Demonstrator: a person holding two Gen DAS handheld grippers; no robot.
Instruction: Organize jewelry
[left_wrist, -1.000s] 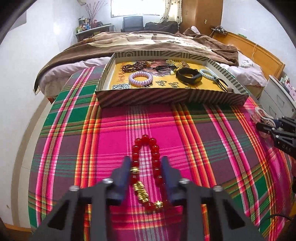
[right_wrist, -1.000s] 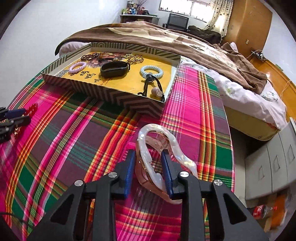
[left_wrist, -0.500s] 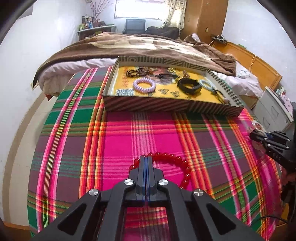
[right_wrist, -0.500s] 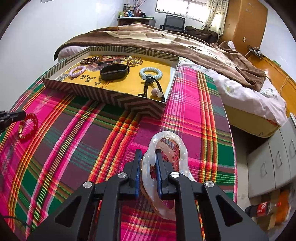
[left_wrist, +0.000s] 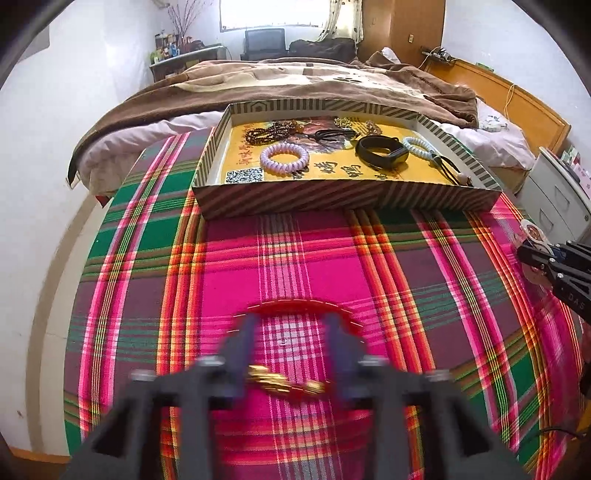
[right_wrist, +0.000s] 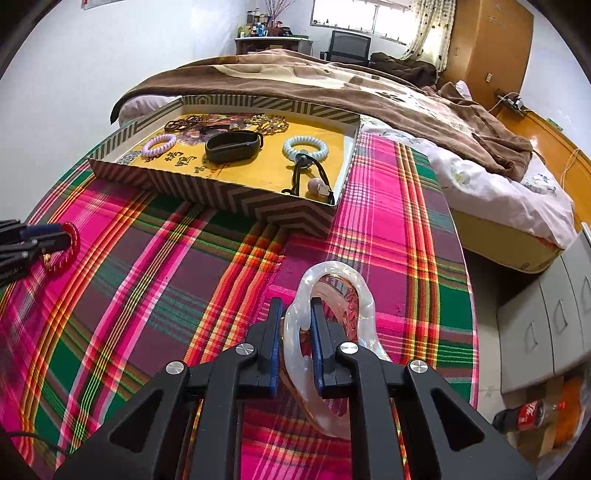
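Observation:
The red bead bracelet (left_wrist: 291, 306) with a gold charm lies on the plaid cloth under my left gripper (left_wrist: 291, 332). The gripper is blurred and its jaws are opening. The red arc runs just past both fingertips, and the gold charm shows between the fingers; no pad presses on it. In the right wrist view the bracelet (right_wrist: 64, 247) sits at the left gripper's (right_wrist: 55, 236) tips. My right gripper (right_wrist: 295, 306) is shut on one side of a pearly white bangle (right_wrist: 354, 284), also visible at the far right (left_wrist: 530, 230).
A striped tray (left_wrist: 332, 201) with a yellow floor stands at the far side of the cloth. It holds a lilac coil band (left_wrist: 283, 159), a black band (left_wrist: 380, 151), a pale blue coil band (right_wrist: 306, 147) and several bead strings. A bed lies behind, drawers (right_wrist: 546, 321) to the right.
The left jaws closed to shut half a second ago and have now spread apart, with the red bracelet turned sideways. The right jaws closed onto the white bangle's rim and stayed there.

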